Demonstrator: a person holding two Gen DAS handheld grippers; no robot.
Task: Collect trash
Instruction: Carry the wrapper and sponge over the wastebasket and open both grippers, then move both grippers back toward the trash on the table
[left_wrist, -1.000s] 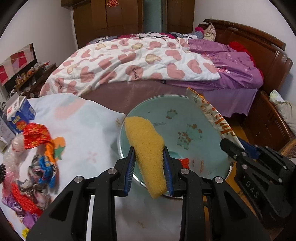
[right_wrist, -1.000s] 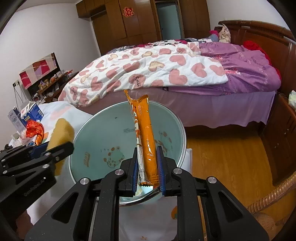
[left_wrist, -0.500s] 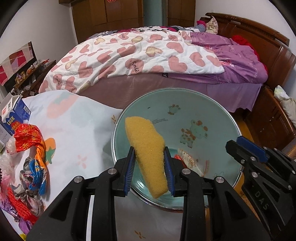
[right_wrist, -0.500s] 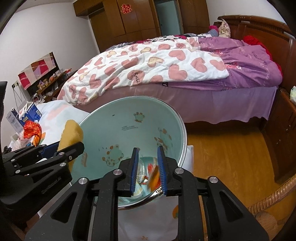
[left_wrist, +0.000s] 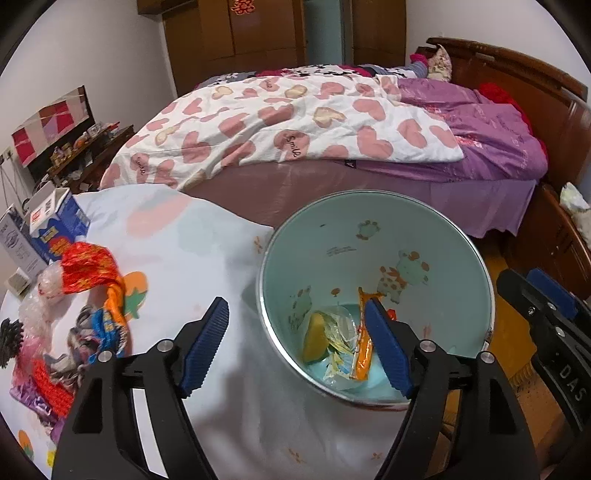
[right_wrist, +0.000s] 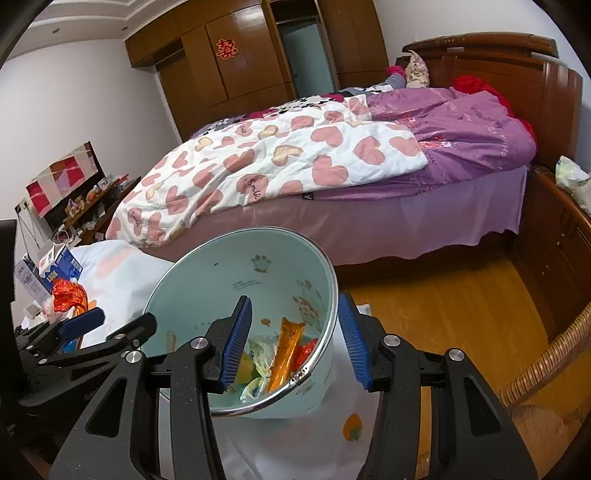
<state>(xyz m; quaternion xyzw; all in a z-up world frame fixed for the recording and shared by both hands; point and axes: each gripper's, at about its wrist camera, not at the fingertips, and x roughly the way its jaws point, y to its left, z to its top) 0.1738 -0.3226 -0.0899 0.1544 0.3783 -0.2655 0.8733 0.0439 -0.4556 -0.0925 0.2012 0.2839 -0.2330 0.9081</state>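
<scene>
The yellow sponge piece (left_wrist: 314, 338), gripped a second ago between the blue pads of the left gripper (left_wrist: 295, 347), has been let go and now lies at the bottom of the pale green cartoon-printed bin (left_wrist: 373, 236), beside the long orange snack wrapper (left_wrist: 364, 354) that was dropped from the right gripper (right_wrist: 295, 341) half a second earlier. Both grippers are now spread wide with nothing between their jaws, so two items can be counted as collected. In the left wrist view, the sponge is seen well below and between the parted fingers, with the right-hand pad overlapping the bin's interior. From the right wrist view, the wrapper stands tilted against the bin wall, between the pads and well below them. More rubbish remains to be gathered: a heap of crumpled red, orange and purple wrappers (left_wrist: 85, 295) lies on the white patterned tablecloth (left_wrist: 192, 258), left of the bin, and is probably where one gripper is needed next.
</scene>
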